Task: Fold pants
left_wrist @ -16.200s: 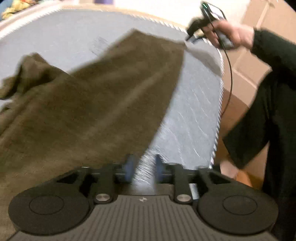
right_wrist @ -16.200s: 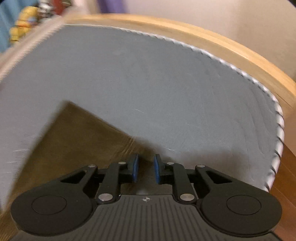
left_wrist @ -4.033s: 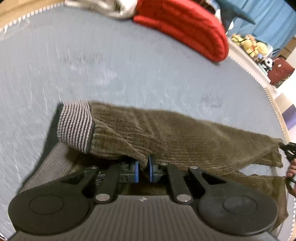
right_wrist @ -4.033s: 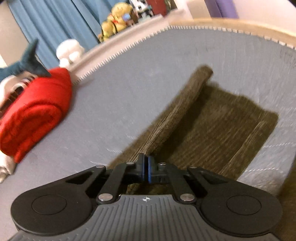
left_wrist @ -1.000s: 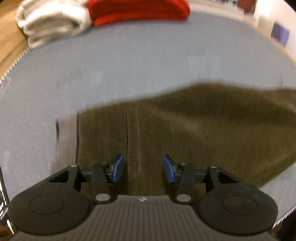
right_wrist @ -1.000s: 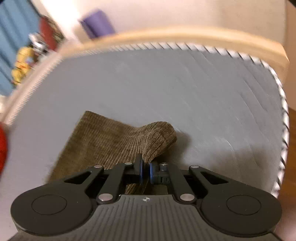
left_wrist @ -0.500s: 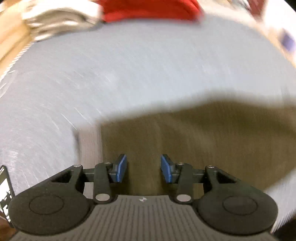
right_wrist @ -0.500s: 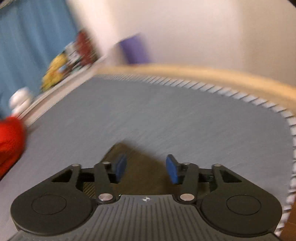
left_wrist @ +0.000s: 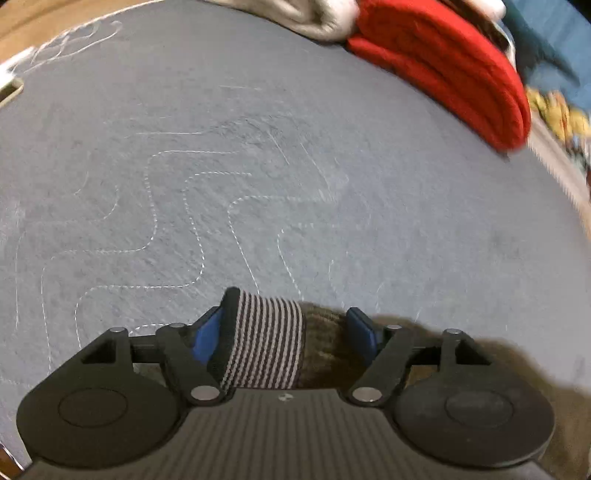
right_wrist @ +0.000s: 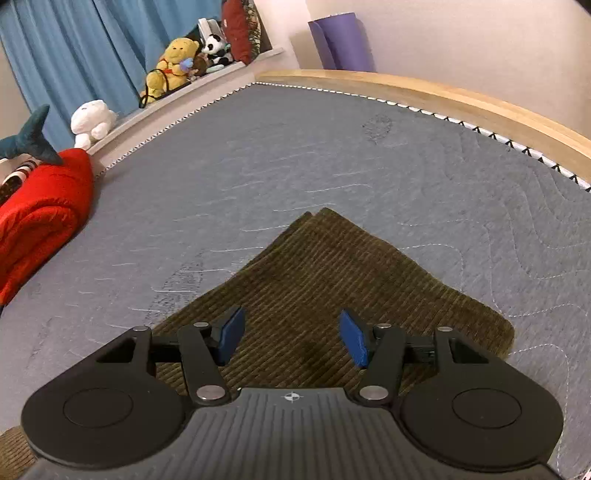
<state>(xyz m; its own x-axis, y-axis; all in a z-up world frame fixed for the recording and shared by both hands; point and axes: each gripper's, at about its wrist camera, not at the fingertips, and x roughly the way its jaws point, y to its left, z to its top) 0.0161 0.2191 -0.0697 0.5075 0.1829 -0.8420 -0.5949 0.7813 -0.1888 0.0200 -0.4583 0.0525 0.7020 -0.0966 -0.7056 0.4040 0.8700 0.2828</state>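
The olive-brown corduroy pants [right_wrist: 332, 280] lie folded flat on the grey quilted mattress [right_wrist: 332, 155]. My right gripper [right_wrist: 291, 338] is open and hovers just above the leg end of the pants, touching nothing. In the left wrist view the striped grey-and-black waistband [left_wrist: 264, 339] of the pants [left_wrist: 325, 339] sits between the blue pads of my left gripper [left_wrist: 286, 336]. The jaws stand open around it, wide apart. The rest of the pants is hidden under the left gripper body.
Folded red fabric [left_wrist: 443, 70] [right_wrist: 37, 214] and a pale folded cloth [left_wrist: 295, 11] lie at the far mattress edge. Stuffed toys [right_wrist: 170, 70] sit on a ledge by blue curtains. A wooden bed frame [right_wrist: 461, 99] borders the mattress; a purple roll [right_wrist: 343, 40] stands behind it.
My left gripper has dropped low to the waistband, which now sits between its open pads. My right gripper let go of the leg end a second ago; it has now steadied, still open, above the flat pants.
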